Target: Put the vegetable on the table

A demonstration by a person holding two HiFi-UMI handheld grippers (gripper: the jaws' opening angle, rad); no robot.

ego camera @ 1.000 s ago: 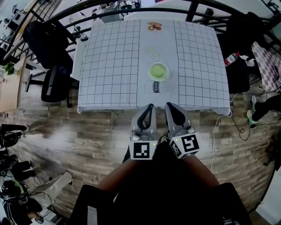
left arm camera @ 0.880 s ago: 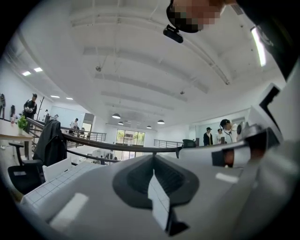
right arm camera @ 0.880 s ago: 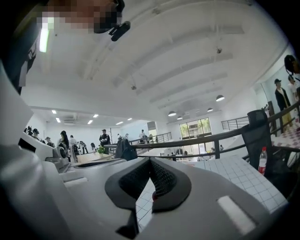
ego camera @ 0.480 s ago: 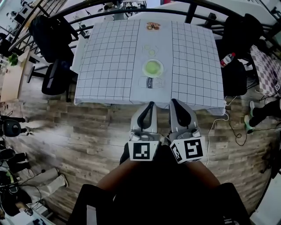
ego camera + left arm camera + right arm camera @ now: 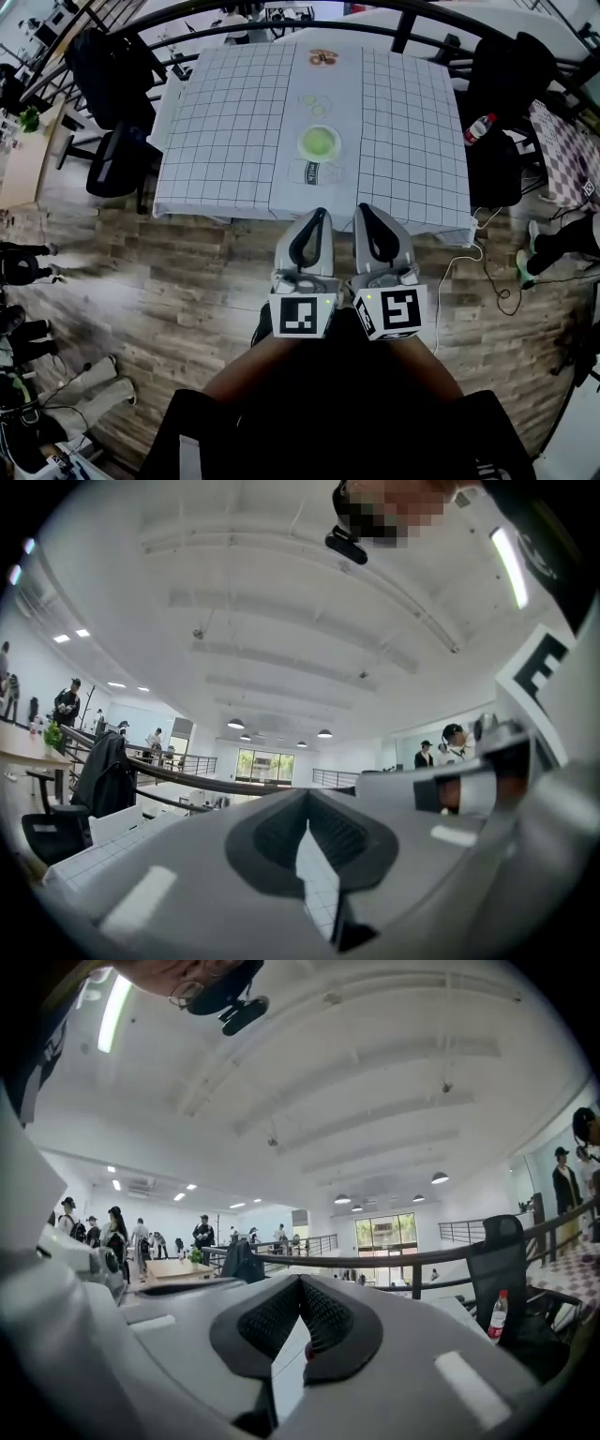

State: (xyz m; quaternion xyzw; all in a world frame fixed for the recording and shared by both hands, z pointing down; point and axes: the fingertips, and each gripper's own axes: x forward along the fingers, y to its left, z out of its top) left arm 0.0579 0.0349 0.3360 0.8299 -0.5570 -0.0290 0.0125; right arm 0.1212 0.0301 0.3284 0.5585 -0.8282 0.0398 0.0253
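The table wears a white checked cloth. On its middle strip sits a round green thing in a pale dish; I cannot tell whether it is the vegetable. A milk carton lies just in front of it. My left gripper and right gripper are held side by side, level, at the table's near edge. Both are shut with nothing between the jaws. The left gripper view shows its pads meeting at the tip. The right gripper view shows its pads meeting the same way.
Two faint round plates and a small snack item lie further back on the table. Black chairs stand at the left and the right. A bottle stands at the right. A black railing runs behind, and a cable trails over the wooden floor.
Both grippers have risen a little and come up to the table's near edge, still side by side and shut. The table has slid slightly up the view.
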